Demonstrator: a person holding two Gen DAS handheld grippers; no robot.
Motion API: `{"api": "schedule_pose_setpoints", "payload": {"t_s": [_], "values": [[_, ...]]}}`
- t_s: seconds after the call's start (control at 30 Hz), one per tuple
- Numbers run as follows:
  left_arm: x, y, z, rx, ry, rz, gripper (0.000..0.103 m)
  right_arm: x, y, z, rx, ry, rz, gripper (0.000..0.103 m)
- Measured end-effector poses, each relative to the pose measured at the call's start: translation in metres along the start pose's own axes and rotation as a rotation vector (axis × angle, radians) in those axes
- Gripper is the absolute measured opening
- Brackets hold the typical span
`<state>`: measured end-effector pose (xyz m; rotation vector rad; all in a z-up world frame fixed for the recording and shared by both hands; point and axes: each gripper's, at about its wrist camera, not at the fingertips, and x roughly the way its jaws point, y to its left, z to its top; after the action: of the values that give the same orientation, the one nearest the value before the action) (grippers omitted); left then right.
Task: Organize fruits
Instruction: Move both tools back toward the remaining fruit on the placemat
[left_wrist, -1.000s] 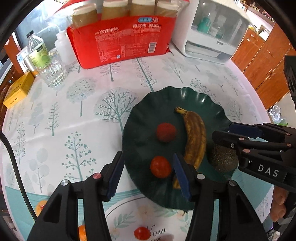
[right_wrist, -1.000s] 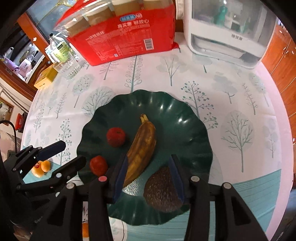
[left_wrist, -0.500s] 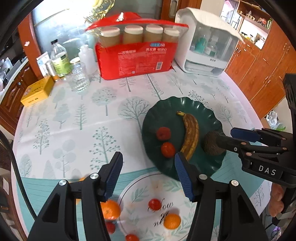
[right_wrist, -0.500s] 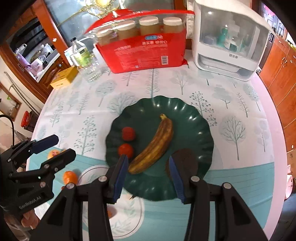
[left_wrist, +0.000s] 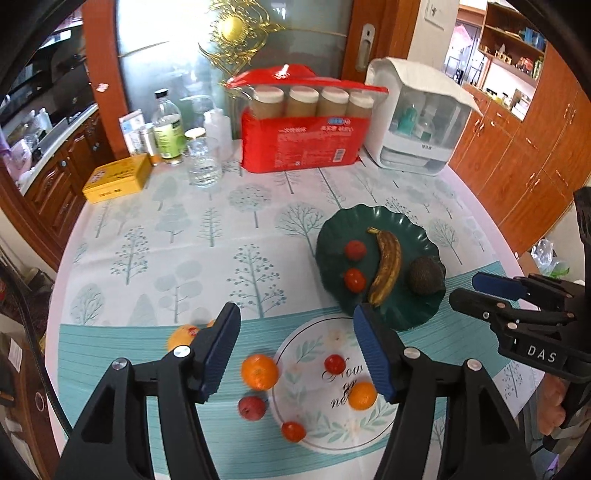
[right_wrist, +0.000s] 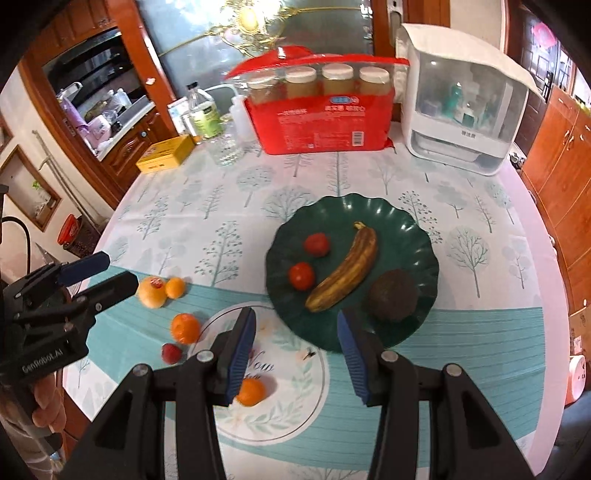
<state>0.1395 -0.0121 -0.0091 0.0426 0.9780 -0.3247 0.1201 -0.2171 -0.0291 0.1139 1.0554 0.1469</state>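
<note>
While both pairs of jaws stand apart with nothing between them, the step in hand looks like choosing the next loose fruit and coming down on it. The left gripper (left_wrist: 295, 347) has just been opening its jaws, and its blue pads frame bare cloth above an orange (left_wrist: 259, 372); the right gripper (right_wrist: 295, 350) holds a narrower, empty gap over the near rim of the green plate (right_wrist: 406, 225).

On that plate lie a banana (right_wrist: 343, 273), two red tomatoes (right_wrist: 301, 276) and a dark avocado (right_wrist: 393, 294), well apart from each other. Loose on the tablecloth (left_wrist: 192, 236) near the left gripper are a red fruit (left_wrist: 251, 408), two small tomatoes (left_wrist: 334, 363), a second orange (left_wrist: 362, 396) and a pale fruit (right_wrist: 150, 291) with a small orange touching it.

To do it well, the left gripper probably should take the nearest orange: centre it between the pads, descend straight, and close gently, since round fruit rolls away from a skewed pinch. Free plate space seems to lie behind the tomatoes, so setting it there would avoid knocking the banana. The right gripper had best keep clear of the left one's path.
</note>
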Motion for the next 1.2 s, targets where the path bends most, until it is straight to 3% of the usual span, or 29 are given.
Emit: {"api": "schedule_pose_setpoints", "payload": {"t_s": [0.5, 0.7, 0.9, 1.2], "values": [[-0.030, 0.016, -0.059, -0.069, -0.051, 0.040, 0.063, -0.015, 0.039, -0.044, -0.075, -0.042, 0.005, 0.046], [-0.014, 0.018, -0.093, -0.119, -0.031, 0.045, 0.063, 0.000, 0.041, -0.068, -0.087, -0.031, 0.009, 0.046], [0.021, 0.022, -0.127, -0.178, 0.036, 0.045, 0.063, 0.025, 0.041, -0.089, -0.096, 0.009, 0.009, 0.046], [0.061, 0.031, -0.157, -0.253, 0.105, 0.049, 0.063, 0.064, 0.044, -0.112, -0.127, 0.080, 0.025, 0.046]]}}
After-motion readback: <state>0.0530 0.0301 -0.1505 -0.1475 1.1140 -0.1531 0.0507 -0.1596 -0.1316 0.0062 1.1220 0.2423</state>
